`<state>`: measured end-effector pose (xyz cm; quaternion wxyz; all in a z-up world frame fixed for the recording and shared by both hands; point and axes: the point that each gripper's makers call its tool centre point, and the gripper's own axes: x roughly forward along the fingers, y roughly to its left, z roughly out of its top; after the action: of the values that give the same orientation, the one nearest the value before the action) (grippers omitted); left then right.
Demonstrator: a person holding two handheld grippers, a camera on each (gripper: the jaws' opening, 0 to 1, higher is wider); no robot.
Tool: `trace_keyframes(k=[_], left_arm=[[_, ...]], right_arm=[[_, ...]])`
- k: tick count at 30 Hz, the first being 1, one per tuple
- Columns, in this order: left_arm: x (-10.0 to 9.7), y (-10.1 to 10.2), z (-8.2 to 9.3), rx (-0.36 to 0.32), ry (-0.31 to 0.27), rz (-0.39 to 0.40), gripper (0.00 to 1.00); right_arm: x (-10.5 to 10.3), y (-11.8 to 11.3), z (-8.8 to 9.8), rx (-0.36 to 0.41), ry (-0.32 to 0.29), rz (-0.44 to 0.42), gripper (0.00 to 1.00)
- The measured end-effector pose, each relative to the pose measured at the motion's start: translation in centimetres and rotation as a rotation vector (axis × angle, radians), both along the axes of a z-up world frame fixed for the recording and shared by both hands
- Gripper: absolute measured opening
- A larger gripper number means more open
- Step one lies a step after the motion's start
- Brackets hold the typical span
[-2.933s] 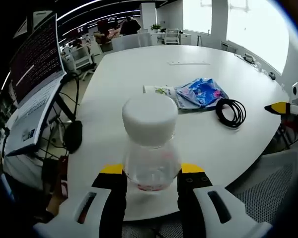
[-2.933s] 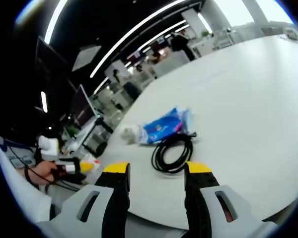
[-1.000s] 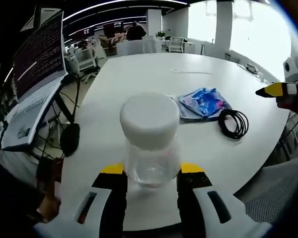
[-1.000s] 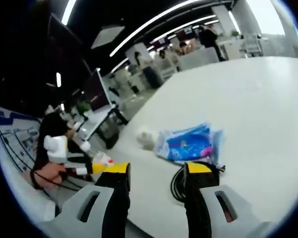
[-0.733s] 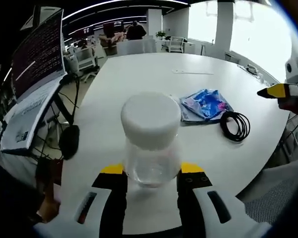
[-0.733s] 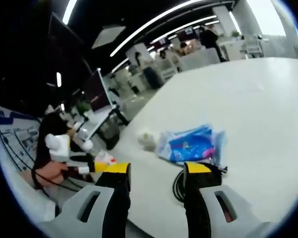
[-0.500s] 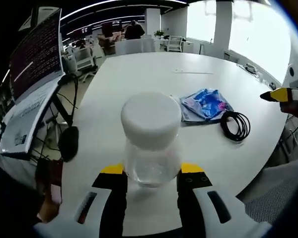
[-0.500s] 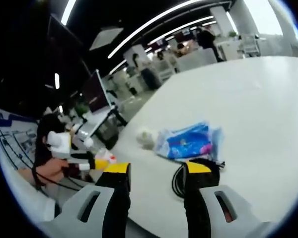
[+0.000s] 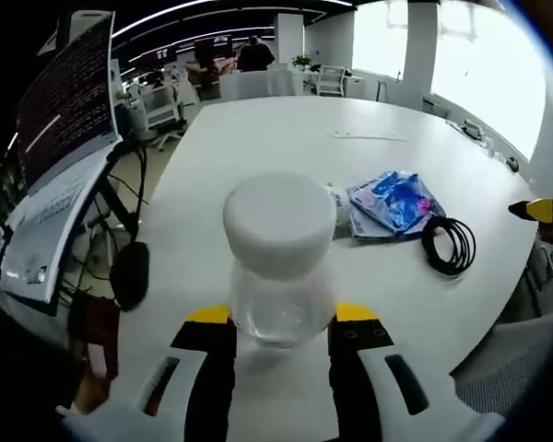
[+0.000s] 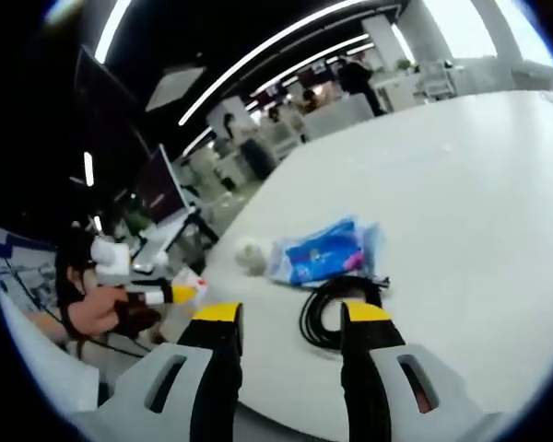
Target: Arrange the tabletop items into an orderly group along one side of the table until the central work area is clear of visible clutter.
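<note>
A clear jar (image 9: 278,276) with a white lid is clamped between the jaws of my left gripper (image 9: 278,318), over the near part of the white table (image 9: 258,138). Beyond it lie a blue packet (image 9: 394,201), a small white packet (image 9: 337,199) and a coiled black cable (image 9: 450,245). My right gripper's yellow tip (image 9: 535,210) pokes in at the right edge. In the right gripper view, my right gripper (image 10: 292,318) stands open and holds nothing, just short of the cable (image 10: 336,308) and the blue packet (image 10: 318,249). At the left of that view, a hand (image 10: 101,313) holds the left gripper (image 10: 170,293).
A monitor (image 9: 64,101) and a keyboard shelf stand off the table's left side, with a black object (image 9: 129,273) hanging below. A thin white strip (image 9: 366,136) lies on the far part of the table. Office chairs and desks fill the background.
Both views have shifted with the hands. The right gripper's tip sits lower and nearer the right edge of the left gripper view. The jar stays clamped.
</note>
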<state>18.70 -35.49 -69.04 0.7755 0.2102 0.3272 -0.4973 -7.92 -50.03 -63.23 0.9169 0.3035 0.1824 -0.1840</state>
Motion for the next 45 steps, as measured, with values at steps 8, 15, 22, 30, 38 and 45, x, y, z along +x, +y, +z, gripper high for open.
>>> trace_keyframes(k=[8,15,22,30,38,45], left_arm=[[0.5,-0.3,0.0,-0.002,0.000,0.014,0.38],[1.2,-0.7,0.0,-0.005,-0.002,0.037,0.38],[2.0,-1.2,0.0,-0.014,-0.003,0.058,0.38],[2.7,-1.7,0.0,-0.028,0.001,0.088,0.38],[3.5,-2.4,0.1,-0.043,0.002,0.108,0.38],[4.4,-4.1,0.1,-0.066,0.001,0.120,0.38]], right_arm=[[-0.7,0.2,-0.6,0.013,-0.001,-0.034,0.40],[-1.2,0.3,-1.0,0.019,0.004,-0.042,0.41],[-1.9,0.0,-0.9,0.020,0.011,-0.056,0.41],[-2.2,0.2,-0.9,0.018,0.018,-0.059,0.41],[-2.6,0.6,-1.2,0.023,0.031,-0.054,0.41],[-2.8,0.6,-1.2,0.025,0.040,-0.057,0.41]])
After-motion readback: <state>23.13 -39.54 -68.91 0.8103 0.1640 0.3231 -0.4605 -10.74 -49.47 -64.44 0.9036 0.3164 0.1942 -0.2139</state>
